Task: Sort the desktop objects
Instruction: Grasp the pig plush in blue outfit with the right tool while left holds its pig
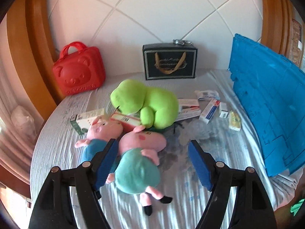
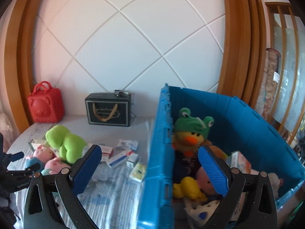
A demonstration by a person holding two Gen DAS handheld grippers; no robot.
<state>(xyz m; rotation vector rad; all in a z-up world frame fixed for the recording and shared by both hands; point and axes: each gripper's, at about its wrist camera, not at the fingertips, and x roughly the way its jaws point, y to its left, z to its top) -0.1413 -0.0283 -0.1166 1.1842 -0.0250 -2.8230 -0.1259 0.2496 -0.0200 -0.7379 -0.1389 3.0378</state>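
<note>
Left tongs [image 1: 153, 152] apart, nothing clamped, above pig toy in green dress [image 1: 140, 164]; left pad beside pig, not pressing. Second pig toy in blue [image 1: 99, 133] just left of it; green plush [image 1: 146, 103] behind both, lying on small boxes [image 1: 190, 106]. All on striped sheet [image 1: 190, 200], left of blue crate [image 2: 158, 152]. Right tongs [image 2: 150, 168] wide apart, straddling crate's near wall, holding nothing. Duck toy with frog hat [image 2: 190, 131] inside crate

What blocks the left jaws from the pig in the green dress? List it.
Nothing visible. The left gripper is open, and the pig in the green dress lies partly between its jaws, with the pig in blue just outside.
</note>
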